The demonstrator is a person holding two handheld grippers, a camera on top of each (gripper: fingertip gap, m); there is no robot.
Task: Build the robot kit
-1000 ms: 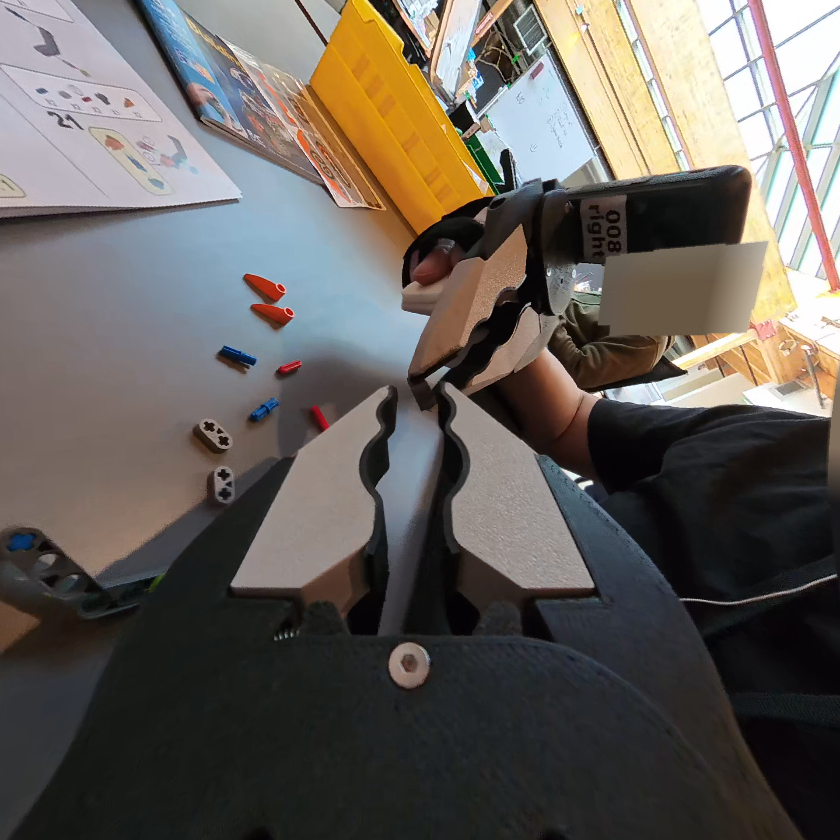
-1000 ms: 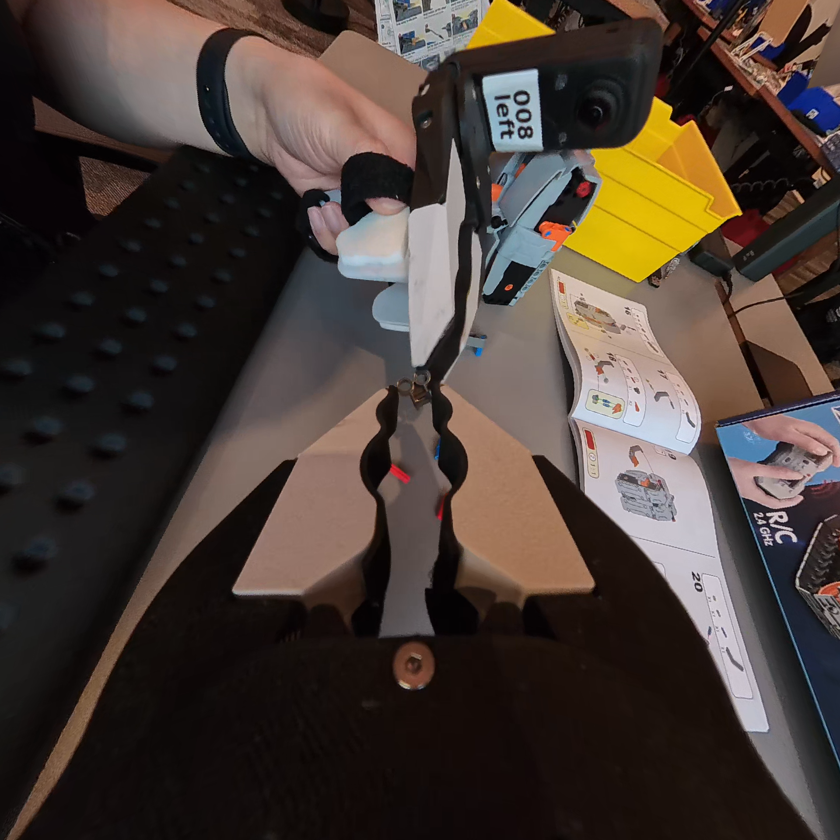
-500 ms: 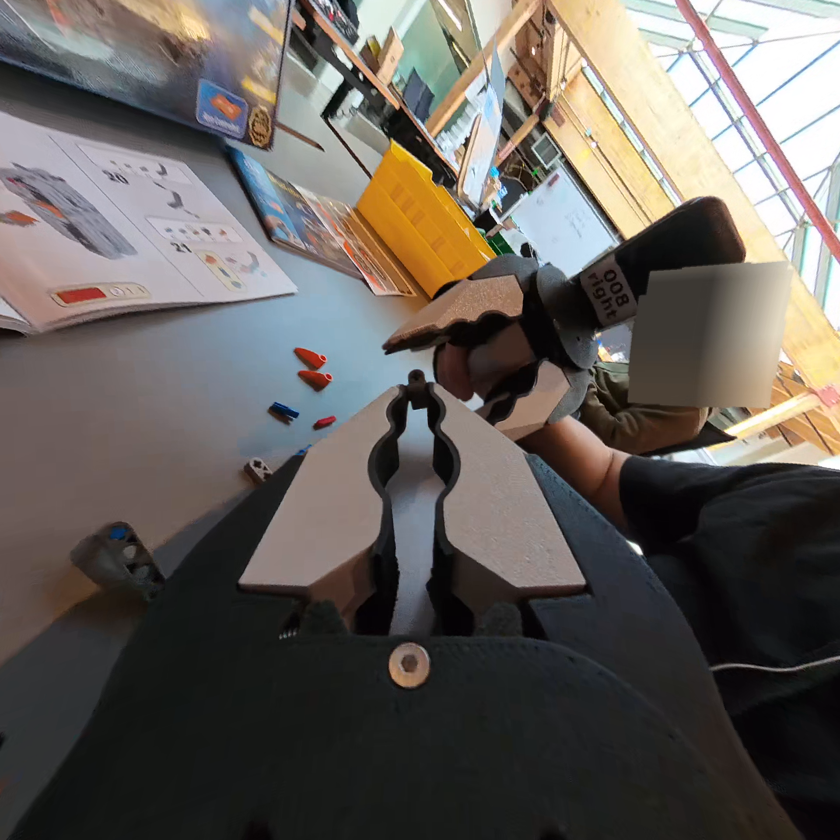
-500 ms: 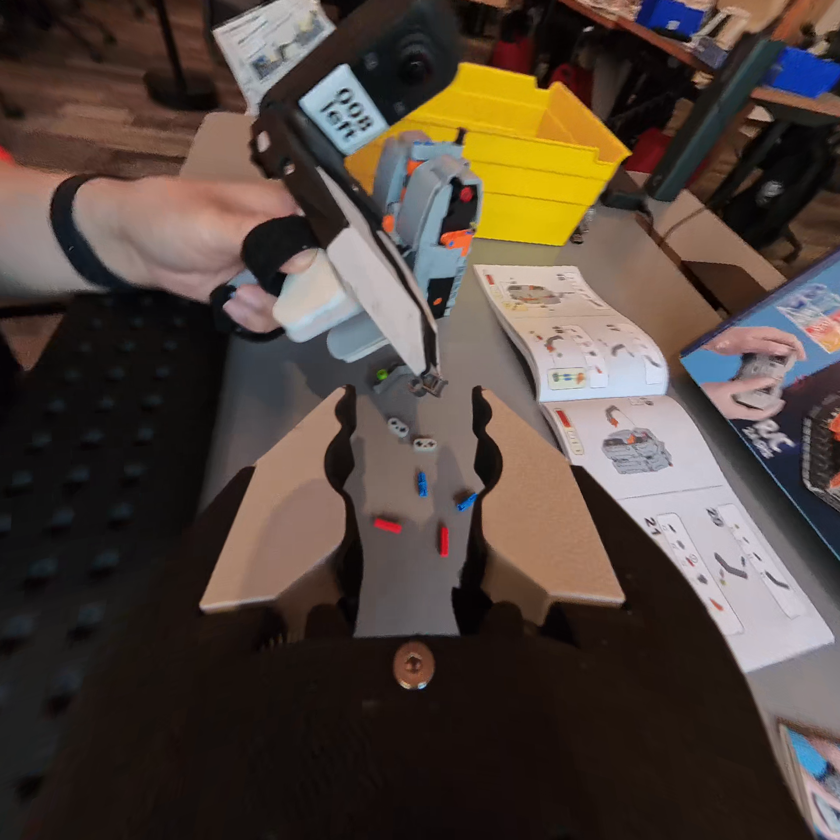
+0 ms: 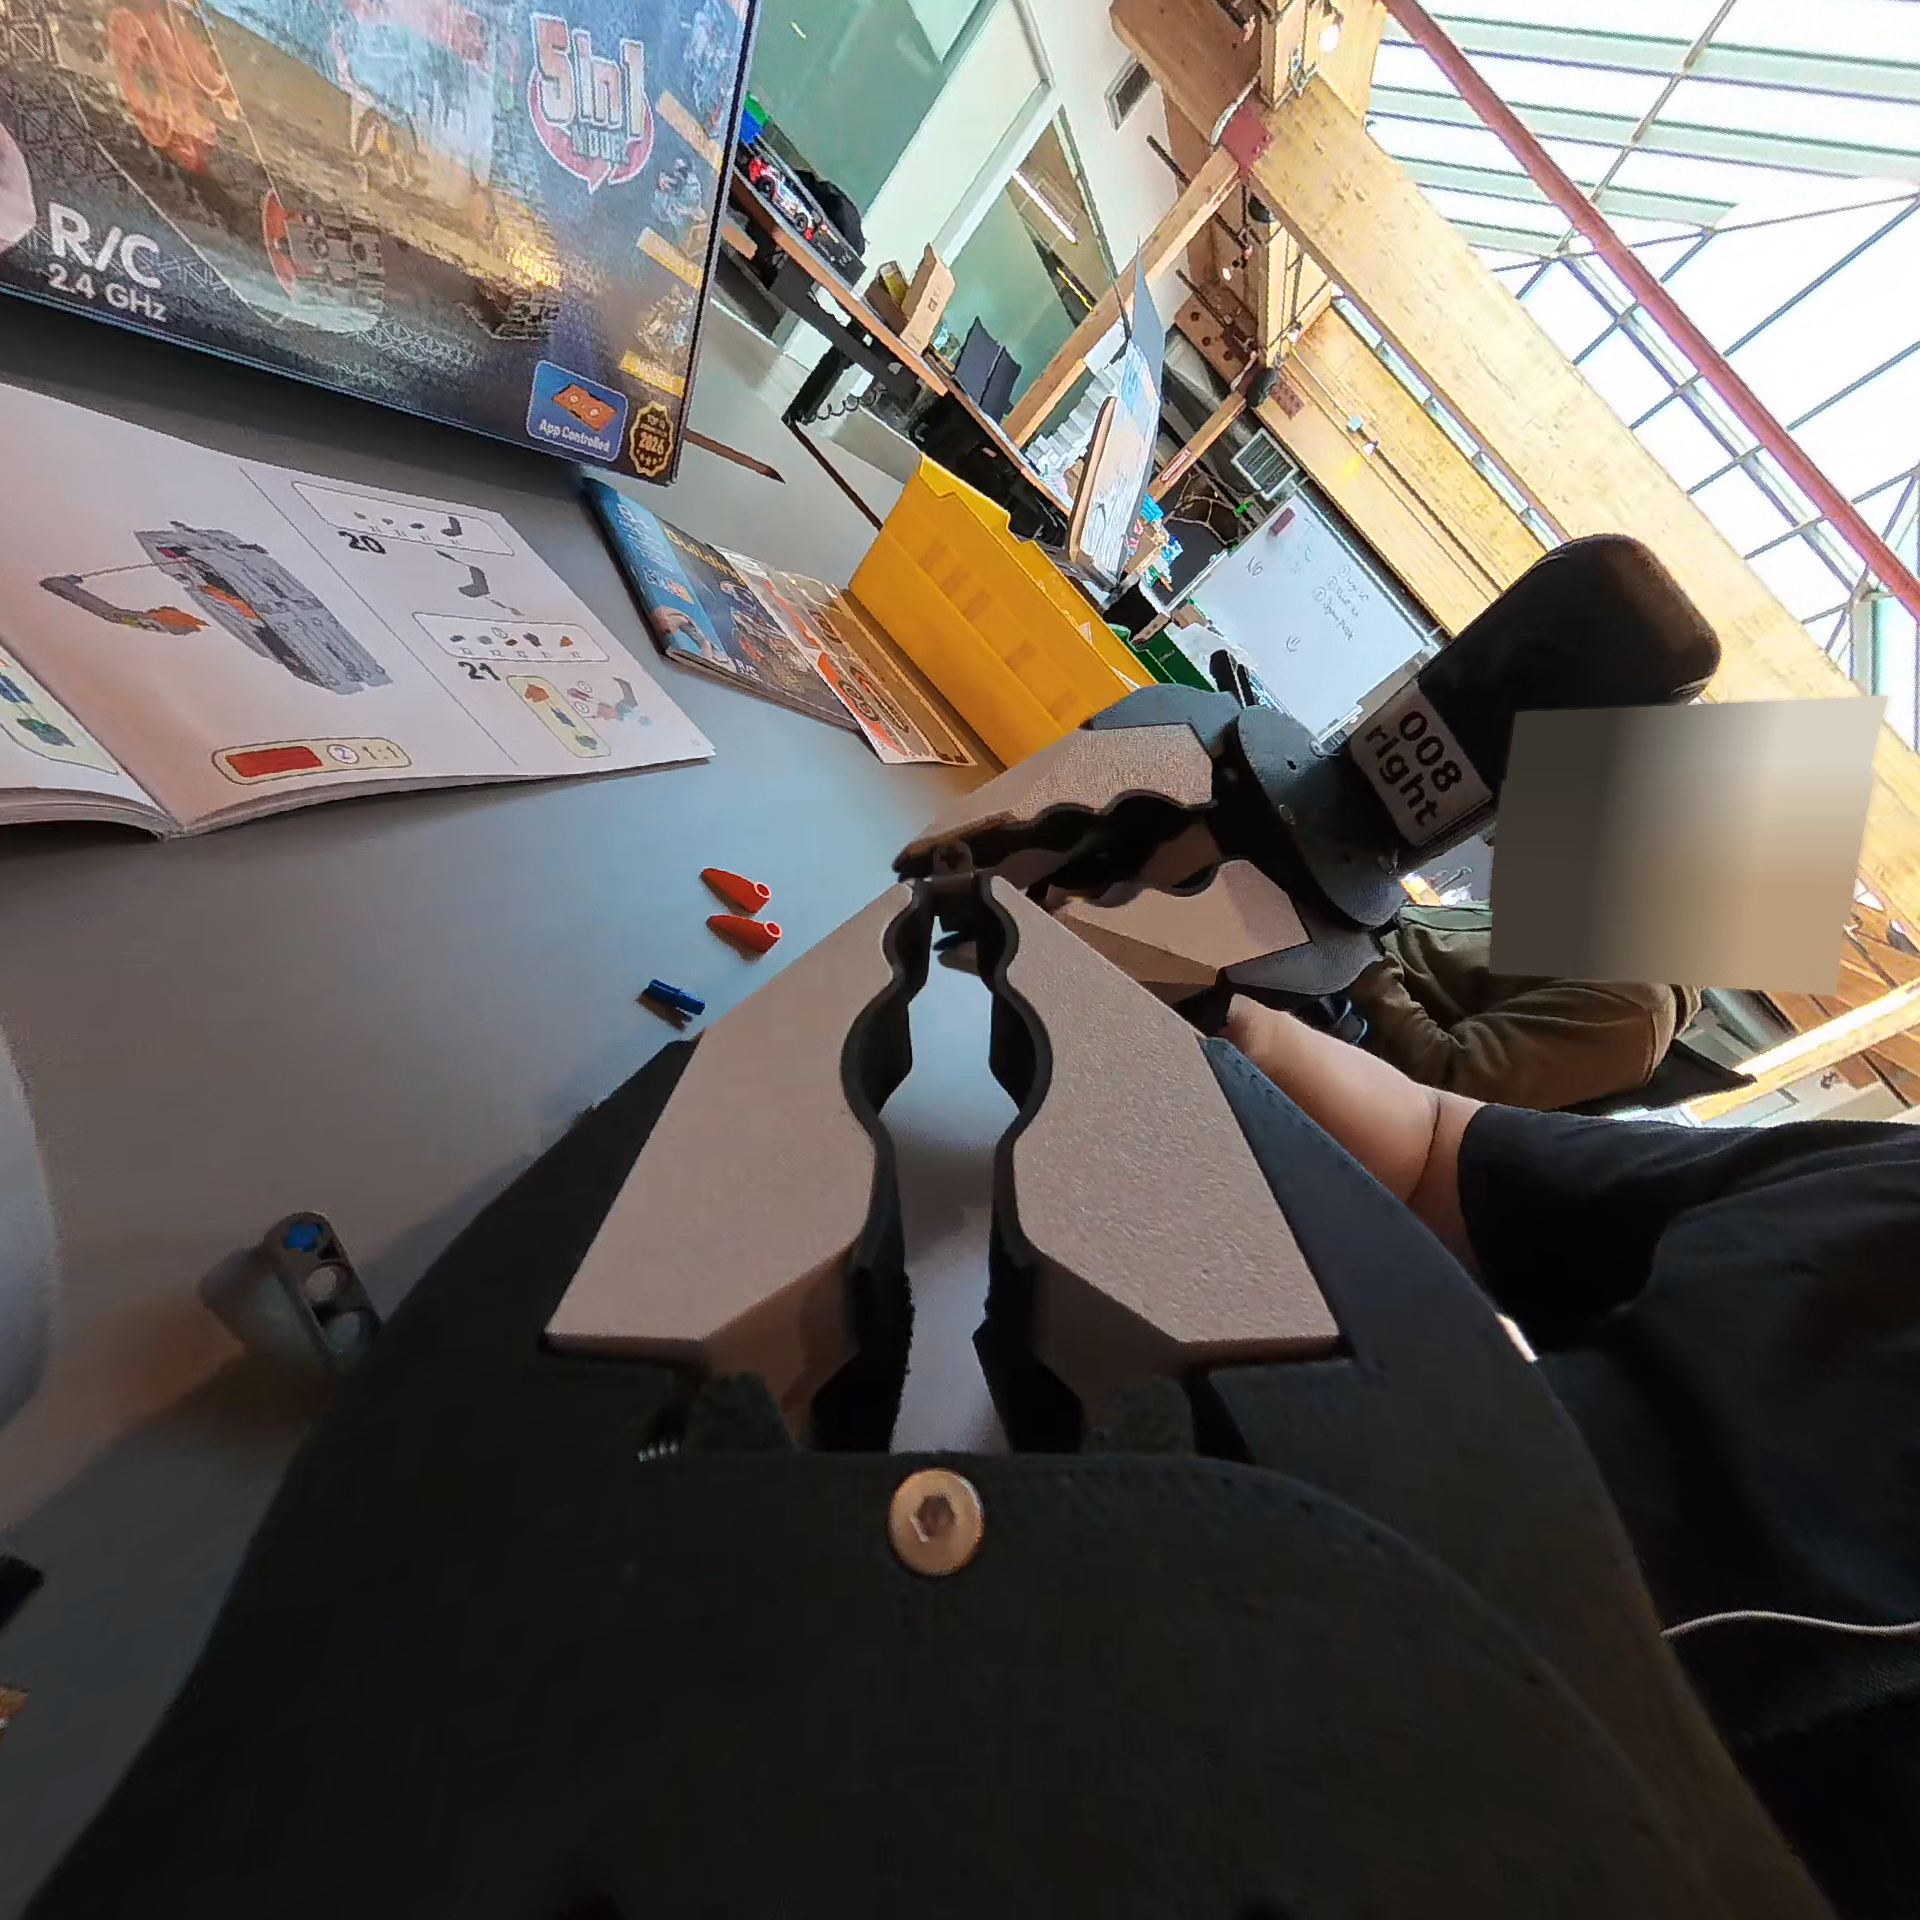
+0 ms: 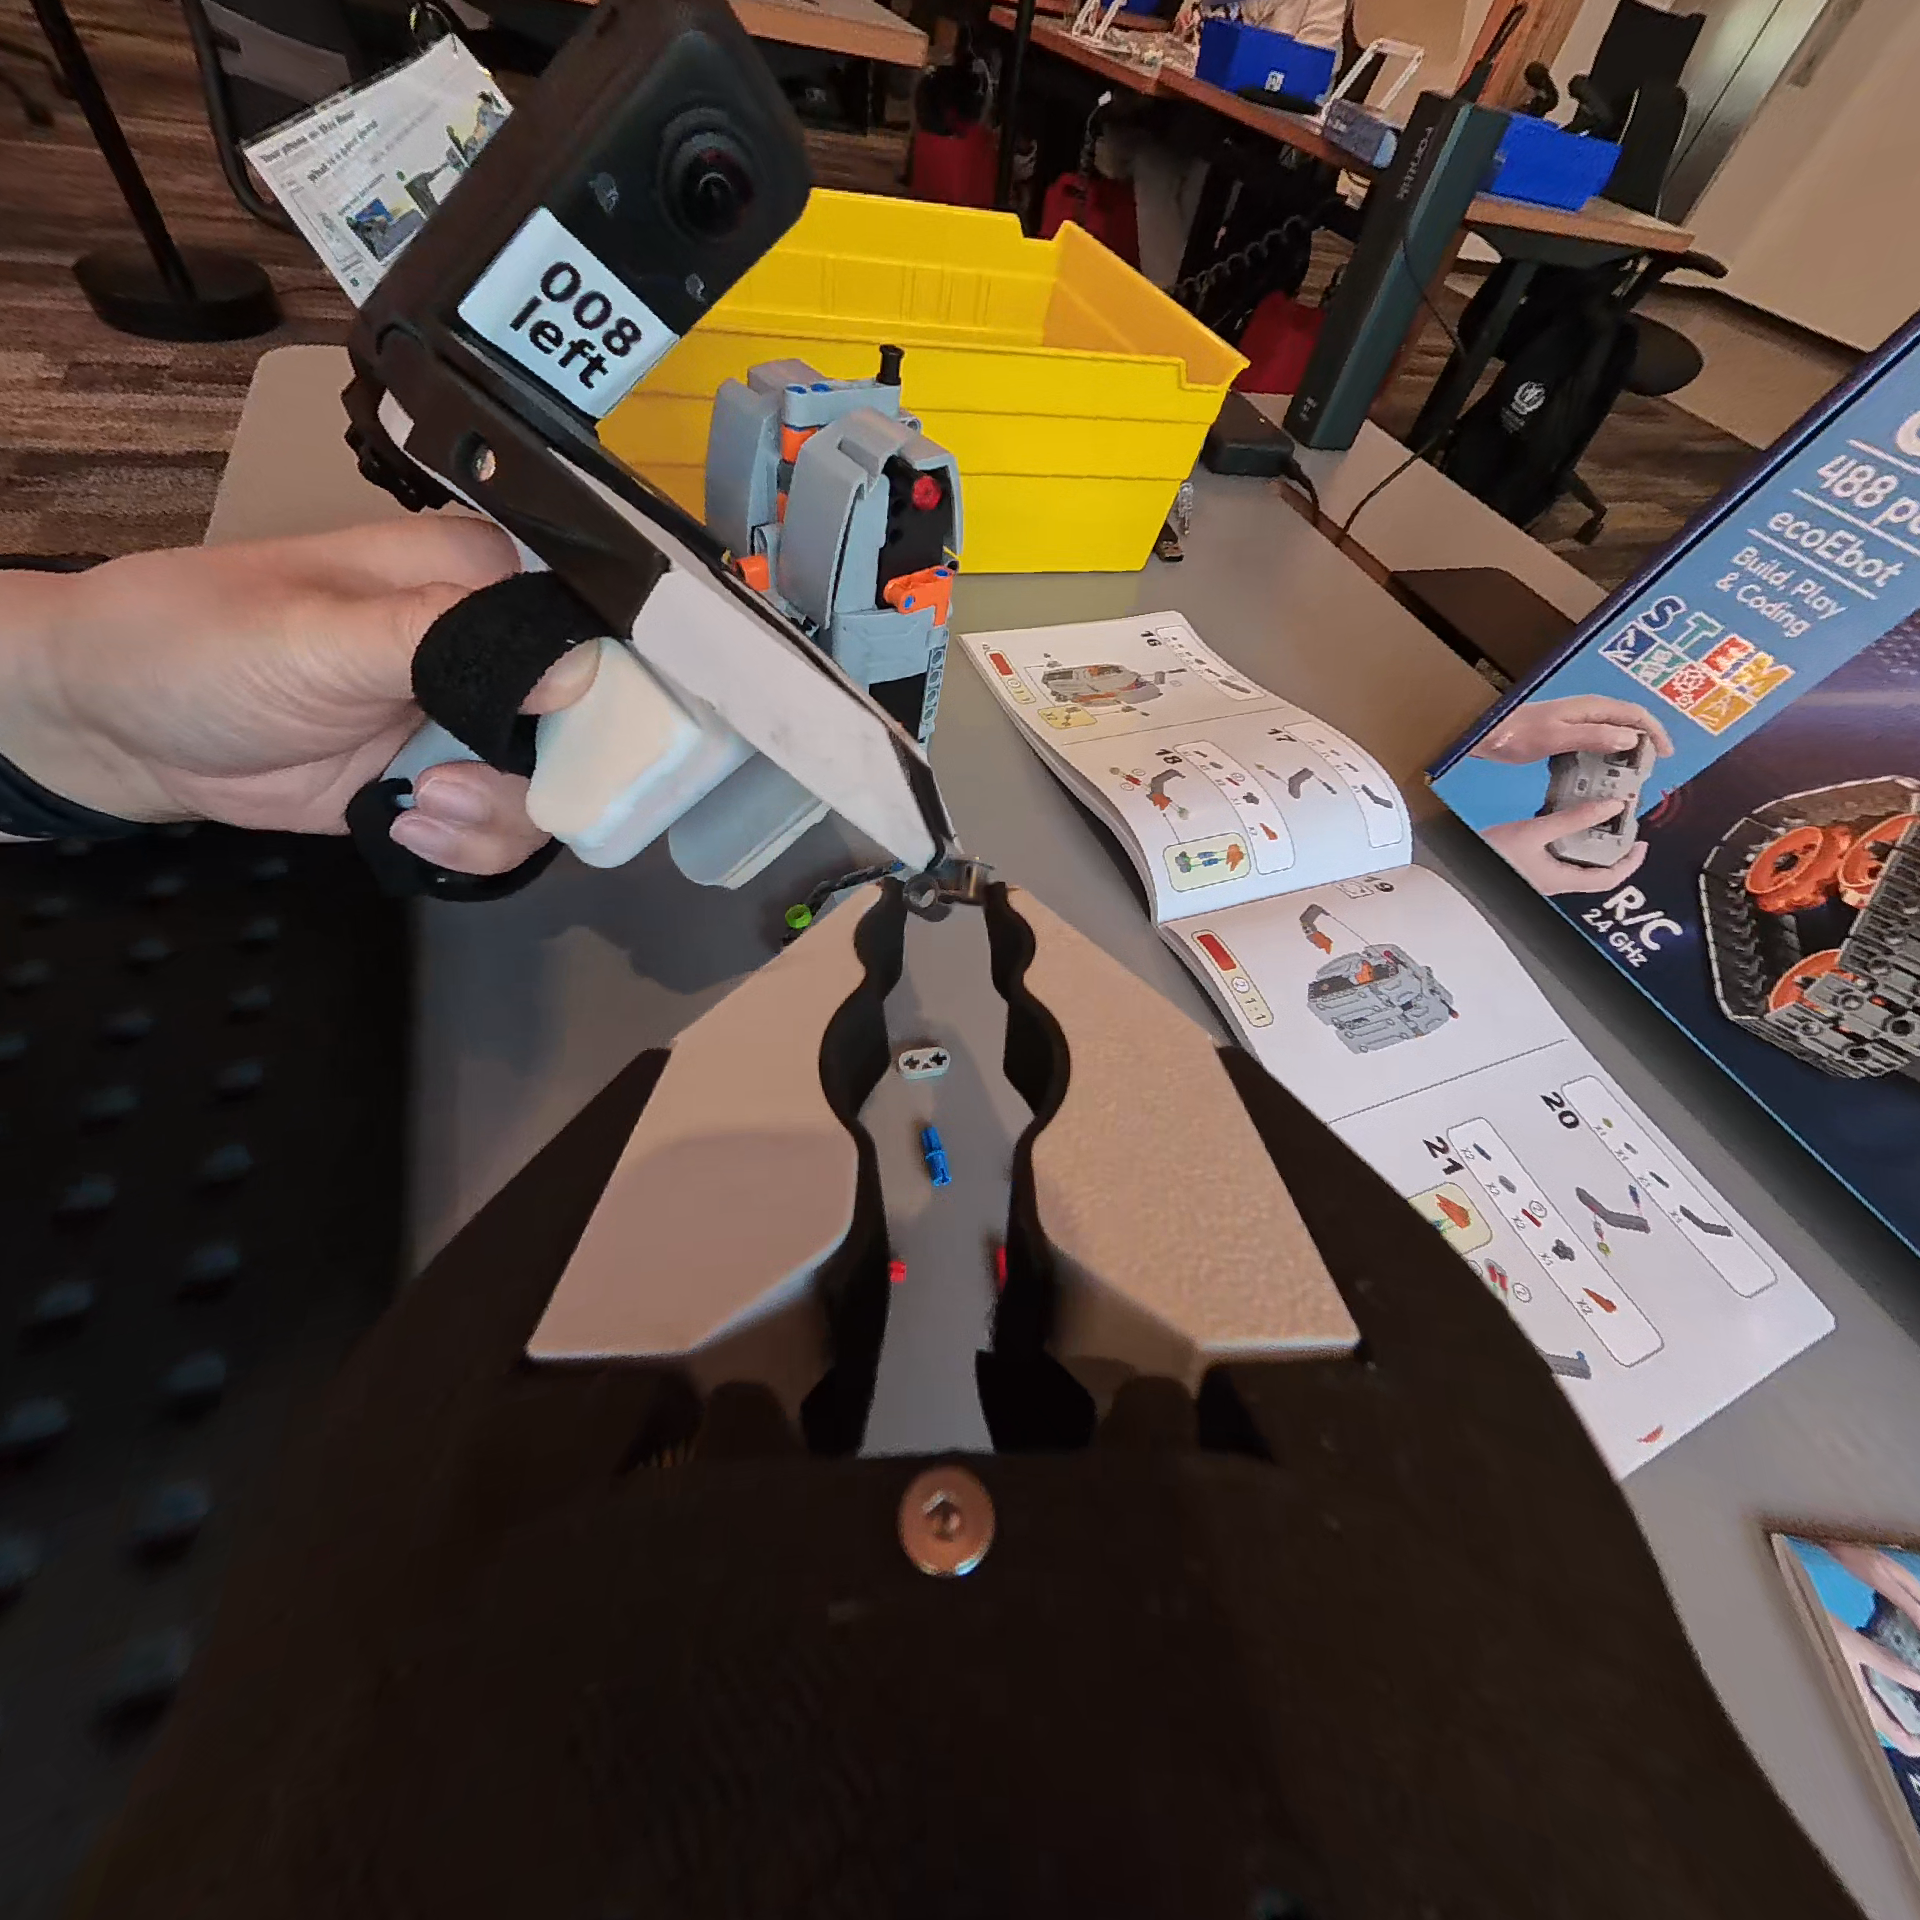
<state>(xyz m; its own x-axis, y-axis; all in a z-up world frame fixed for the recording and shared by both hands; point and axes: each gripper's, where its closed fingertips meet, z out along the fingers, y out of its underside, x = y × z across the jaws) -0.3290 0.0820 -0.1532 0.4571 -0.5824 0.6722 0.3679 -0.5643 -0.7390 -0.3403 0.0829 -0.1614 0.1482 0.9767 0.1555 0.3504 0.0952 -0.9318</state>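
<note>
left gripper (image 5: pixel 943 896): held above grey table (image 5: pixel 312 1039), fingertips pinched on small grey connector piece (image 6: pixel 940 888); seen from right wrist view as tilted, tips down at (image 6: pixel 930 857).
left hand (image 6: pixel 260 686): wrapped round left gripper handle, black strap over one finger.
small grey connector piece: in the air over the table, caught between both grippers' tips; exact shape hard to tell, tiny and partly hidden.
right gripper (image 6: pixel 943 899): fingers narrowed to a small gap, tips clamped on the same connector piece; in left wrist view lying sideways at (image 5: pixel 940 862), meeting left gripper tip to tip.
grey beam (image 5: pixel 286 1294): on table at far left, blue pin in one hole.
instruction booklet (image 5: pixel 312 644): open flat on table, left of loose parts.
box (image 5: pixel 364 208): standing upright behind booklet.
orange cones (image 5: pixel 740 909): two, side by side on table, near gripper tips.
blue pin (image 5: pixel 670 1000): on table just below cones.
grey oval link (image 6: pixel 923 1062): on table under right gripper gap, second blue pin (image 6: pixel 935 1153) near it.
red pins (image 6: pixel 896 1270): two, mostly hidden by right fingers.
half-built model (image 6: pixel 842 540): upright on table, grey with orange bits, behind left gripper.
yellow bin (image 6: pixel 987 395): behind model.
</note>
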